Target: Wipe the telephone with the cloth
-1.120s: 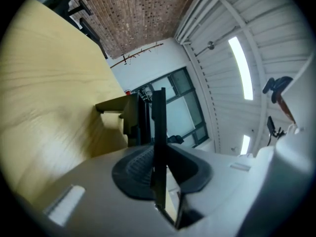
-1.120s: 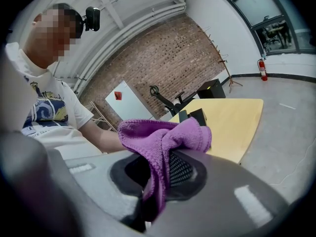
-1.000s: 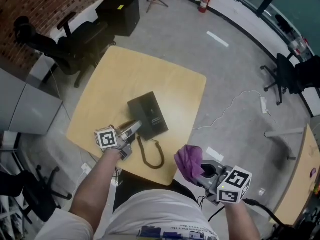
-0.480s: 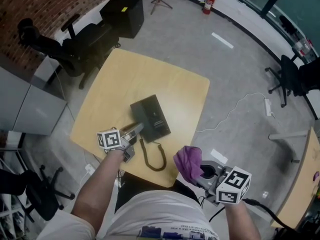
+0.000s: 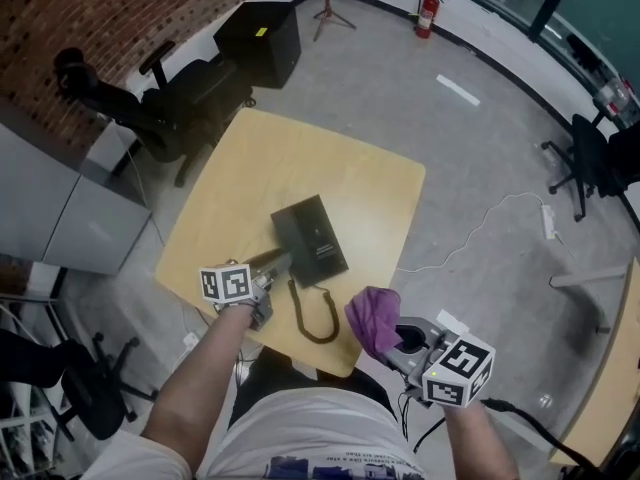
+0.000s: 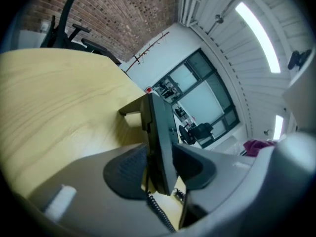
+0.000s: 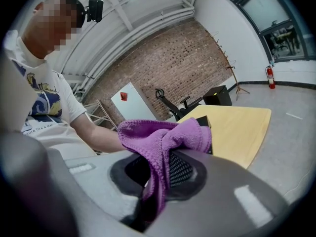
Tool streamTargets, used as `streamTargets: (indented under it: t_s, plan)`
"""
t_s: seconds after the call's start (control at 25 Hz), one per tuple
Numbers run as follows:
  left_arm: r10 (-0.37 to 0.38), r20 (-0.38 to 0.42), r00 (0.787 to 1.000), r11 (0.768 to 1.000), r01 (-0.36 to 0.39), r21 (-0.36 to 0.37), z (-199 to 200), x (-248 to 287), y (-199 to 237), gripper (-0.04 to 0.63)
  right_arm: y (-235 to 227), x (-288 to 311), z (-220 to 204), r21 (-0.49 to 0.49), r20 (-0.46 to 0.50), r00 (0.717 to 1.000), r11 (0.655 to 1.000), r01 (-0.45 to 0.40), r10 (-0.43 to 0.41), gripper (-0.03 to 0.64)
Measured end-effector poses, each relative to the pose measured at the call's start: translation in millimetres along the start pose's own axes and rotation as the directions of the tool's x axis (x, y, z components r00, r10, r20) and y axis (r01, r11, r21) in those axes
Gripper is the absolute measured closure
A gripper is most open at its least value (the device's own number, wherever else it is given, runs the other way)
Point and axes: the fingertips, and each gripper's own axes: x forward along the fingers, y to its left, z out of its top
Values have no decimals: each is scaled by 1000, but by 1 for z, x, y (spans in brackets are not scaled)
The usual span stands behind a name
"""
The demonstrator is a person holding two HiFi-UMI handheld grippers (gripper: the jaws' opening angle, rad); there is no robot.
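Purple cloth (image 5: 372,318), black telephone (image 5: 311,240), pale yellow wood-grain table (image 5: 300,163)

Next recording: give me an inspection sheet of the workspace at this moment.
Surface: wooden table, holds only the telephone.
Job's things: black telephone lying on the table; purple cloth off the table.
Clutter: nothing seen.
Grippers: left gripper opening, telephone's edge between its fingers; right gripper shut on the cloth.
Cables: coiled cord loops from the telephone; white cable on the floor.
Surroundings: office chair, black box, fire extinguisher.
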Motion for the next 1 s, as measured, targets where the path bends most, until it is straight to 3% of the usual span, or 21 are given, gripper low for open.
streamTargets:
  t_s: [0.16,0.28,0.56,0.84,1.0]
  plan:
    - [88,4,996,992,-88,90,-4,-42,-6,426,-10,11,-5,-90,-2,998,994,61,-61,572]
    - [85,14,996,986,-86,146,-10,-76,-29,429,-19,20,-12,-137,-15,994,985,105,-108,572]
    - [-76,-28,997,962,81,262,-43,-129,-106,445,-2,34,-30,-198,-22,987,968,151,-159,572]
    - [-256,-65,964,895,262,361,-71,-187,-166,471,47,47,-46,-254,-19,970,940,229,-242,572]
    - [-310,-58,949,881,310,357,-92,-244,-174,495,108,63,-55,-246,6,971,941,234,-240,572]
